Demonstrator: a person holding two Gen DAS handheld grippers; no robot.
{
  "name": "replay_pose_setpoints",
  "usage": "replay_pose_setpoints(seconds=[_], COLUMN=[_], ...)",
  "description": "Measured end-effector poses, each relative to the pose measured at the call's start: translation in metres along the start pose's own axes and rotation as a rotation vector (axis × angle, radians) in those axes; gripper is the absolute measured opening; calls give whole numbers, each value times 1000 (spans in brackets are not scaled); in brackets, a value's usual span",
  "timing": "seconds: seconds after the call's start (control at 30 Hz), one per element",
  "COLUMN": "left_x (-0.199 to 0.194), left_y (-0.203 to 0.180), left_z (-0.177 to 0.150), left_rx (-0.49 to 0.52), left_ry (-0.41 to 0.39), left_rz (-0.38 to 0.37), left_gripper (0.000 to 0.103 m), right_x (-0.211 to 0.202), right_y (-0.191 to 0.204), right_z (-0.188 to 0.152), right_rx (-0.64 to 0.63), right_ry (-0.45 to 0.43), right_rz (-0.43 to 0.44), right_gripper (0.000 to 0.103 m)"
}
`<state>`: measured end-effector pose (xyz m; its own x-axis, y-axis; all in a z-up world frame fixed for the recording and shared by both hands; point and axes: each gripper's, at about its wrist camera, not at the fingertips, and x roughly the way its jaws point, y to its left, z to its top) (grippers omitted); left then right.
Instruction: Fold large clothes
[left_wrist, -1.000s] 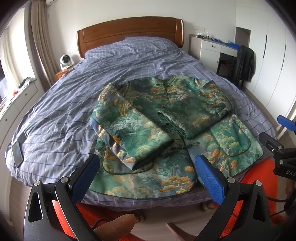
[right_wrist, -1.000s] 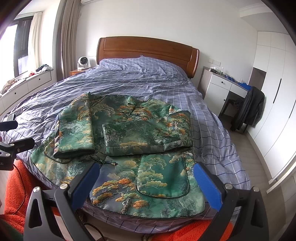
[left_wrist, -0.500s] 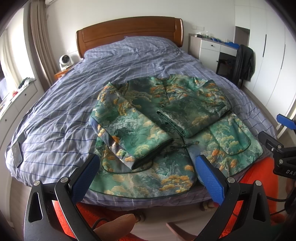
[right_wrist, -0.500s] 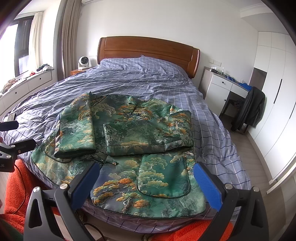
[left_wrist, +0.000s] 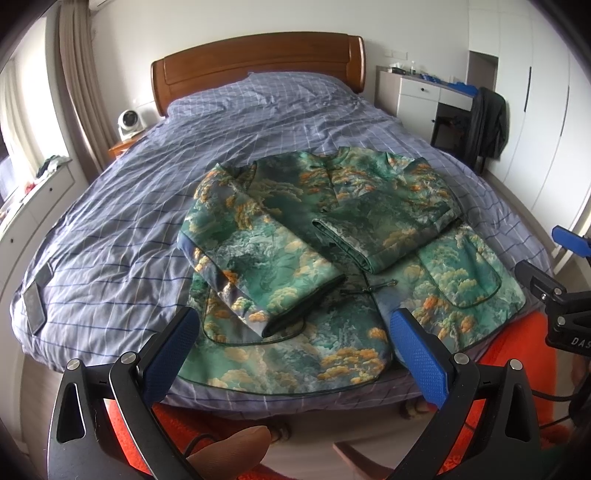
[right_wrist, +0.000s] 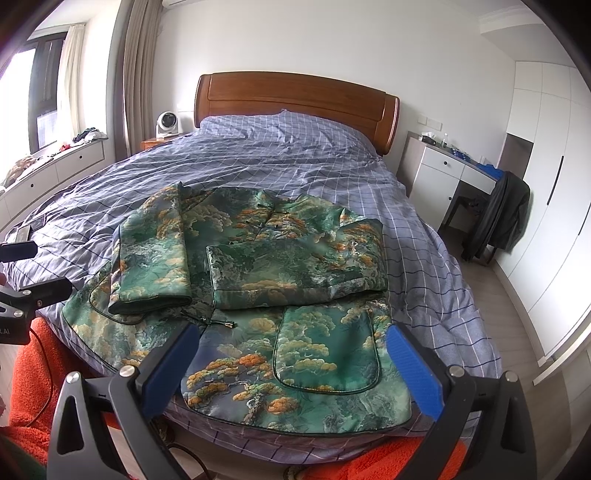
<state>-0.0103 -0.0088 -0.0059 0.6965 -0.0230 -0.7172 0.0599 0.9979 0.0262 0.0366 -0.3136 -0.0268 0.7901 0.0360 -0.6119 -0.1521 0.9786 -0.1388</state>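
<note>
**Clerk:** Item one, the garment. Location and condition?

**Me:** One large green jacket (left_wrist: 295, 254) with a tree-and-cloud print, lying face up across the foot end of the bed (left_wrist: 129, 206), collar toward the headboard (right_wrist: 295, 96), hem at the near edge just ahead of me.

**Clerk:** Folds entered so far?

**Me:** Two. The left sleeve (left_wrist: 258, 266) is laid down along the body, cuff pointing at the hem. The right sleeve (right_wrist: 295, 269) is laid across the chest, cuff near the middle. Both rest flat on the front panel.

**Clerk:** Folds outstanding?

**Me:** By my reckoning, the body itself. The lower part with the patch pocket (right_wrist: 328, 350) is spread full length, so the hem has yet to go up over the sleeves, perhaps with a second fold after. I would call it roughly half done.

**Clerk:** Left tongs?

**Me:** Left tongs (left_wrist: 291, 343), spread wide, holding nothing, poised above the hem on the left side.

**Clerk:** Right tongs?

**Me:** Right tongs (right_wrist: 290, 365), likewise spread wide and empty, above the hem near the pocket.

**Clerk:** Sundries?

**Me:** A loose drawcord end (right_wrist: 221, 323) on the front panel; orange rug (right_wrist: 33, 369) at the bed's foot.
</note>
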Motion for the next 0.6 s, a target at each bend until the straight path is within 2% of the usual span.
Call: replay_pose_setpoints(seconds=[0.6], left_x=[1], left_y=[0], left_z=[-1], left_rx=[12], left_ry=[-1], left_rz=[-1], left_gripper=[103], right_x=[0], right_y=[1], right_z=[0], right_rx=[0], right_ry=[0], right_rz=[0], right_gripper=[103])
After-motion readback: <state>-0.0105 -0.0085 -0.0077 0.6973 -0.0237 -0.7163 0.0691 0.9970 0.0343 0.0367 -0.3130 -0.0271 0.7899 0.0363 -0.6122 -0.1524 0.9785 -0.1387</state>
